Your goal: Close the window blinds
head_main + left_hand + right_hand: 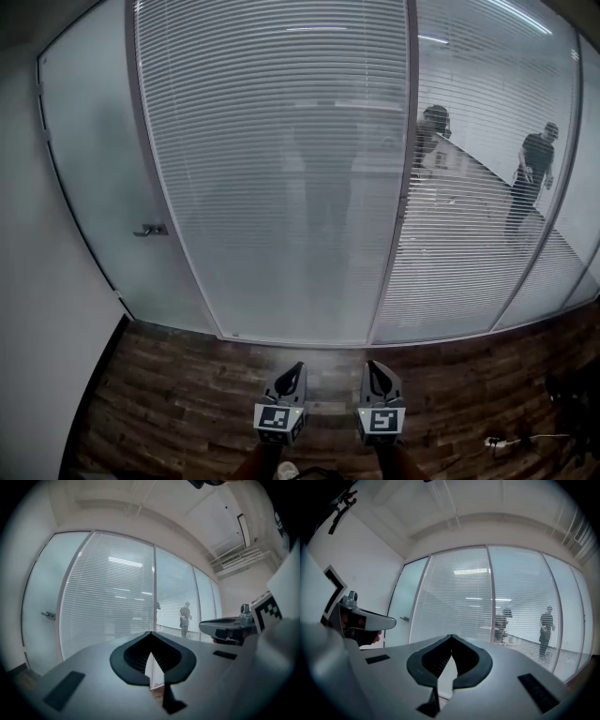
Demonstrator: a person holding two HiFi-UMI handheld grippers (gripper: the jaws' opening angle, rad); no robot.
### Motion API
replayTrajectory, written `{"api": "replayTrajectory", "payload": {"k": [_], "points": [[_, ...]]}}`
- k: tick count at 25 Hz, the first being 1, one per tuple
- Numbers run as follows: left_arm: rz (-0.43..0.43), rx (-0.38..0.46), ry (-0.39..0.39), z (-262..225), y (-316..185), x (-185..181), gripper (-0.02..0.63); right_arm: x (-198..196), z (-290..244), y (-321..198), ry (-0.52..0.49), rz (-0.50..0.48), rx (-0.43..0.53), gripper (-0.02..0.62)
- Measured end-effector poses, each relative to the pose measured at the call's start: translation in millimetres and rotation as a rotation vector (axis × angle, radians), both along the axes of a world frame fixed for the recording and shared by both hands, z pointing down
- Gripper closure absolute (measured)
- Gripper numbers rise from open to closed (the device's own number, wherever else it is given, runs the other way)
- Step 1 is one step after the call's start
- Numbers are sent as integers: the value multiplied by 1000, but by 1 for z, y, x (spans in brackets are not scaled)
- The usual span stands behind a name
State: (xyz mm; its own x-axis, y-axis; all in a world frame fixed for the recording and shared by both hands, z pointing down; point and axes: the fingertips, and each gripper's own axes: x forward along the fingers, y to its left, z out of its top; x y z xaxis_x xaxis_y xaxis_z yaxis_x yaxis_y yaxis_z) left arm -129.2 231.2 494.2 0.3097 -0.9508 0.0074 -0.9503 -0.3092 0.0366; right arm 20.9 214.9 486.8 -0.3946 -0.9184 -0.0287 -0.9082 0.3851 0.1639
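White slatted blinds hang behind a glass wall. The wide middle panel (281,169) looks nearly opaque. The panel to its right (478,187) has its slats open, and two people (532,178) show through it. My left gripper (298,367) and right gripper (371,366) are low and side by side above the wooden floor, pointing at the wall and well short of it. Both are shut with nothing between the jaws. The left gripper view has its tips (151,633) meeting in front of the blinds (112,597), and the right gripper view shows the same (451,636).
A frosted glass door (103,187) with a lever handle (150,229) stands left of the blinds, beside a white wall (37,309). A metal post (408,187) divides the two panels. A cable (511,439) and dark objects (572,389) lie on the floor at the right.
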Motion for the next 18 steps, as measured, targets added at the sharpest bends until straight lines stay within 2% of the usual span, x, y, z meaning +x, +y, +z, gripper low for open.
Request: {"api": "replayTrajectory", "payload": {"k": [6, 14, 18], "points": [[-33, -29, -9, 0, 2, -6, 611, -3, -2, 5, -5, 11, 29, 592], [-6, -10, -26, 0, 5, -8, 611, -13, -2, 9, -31, 6, 34, 592], [-29, -52, -29, 5, 2, -11, 611, -15, 0, 6, -30, 11, 40, 592]]}}
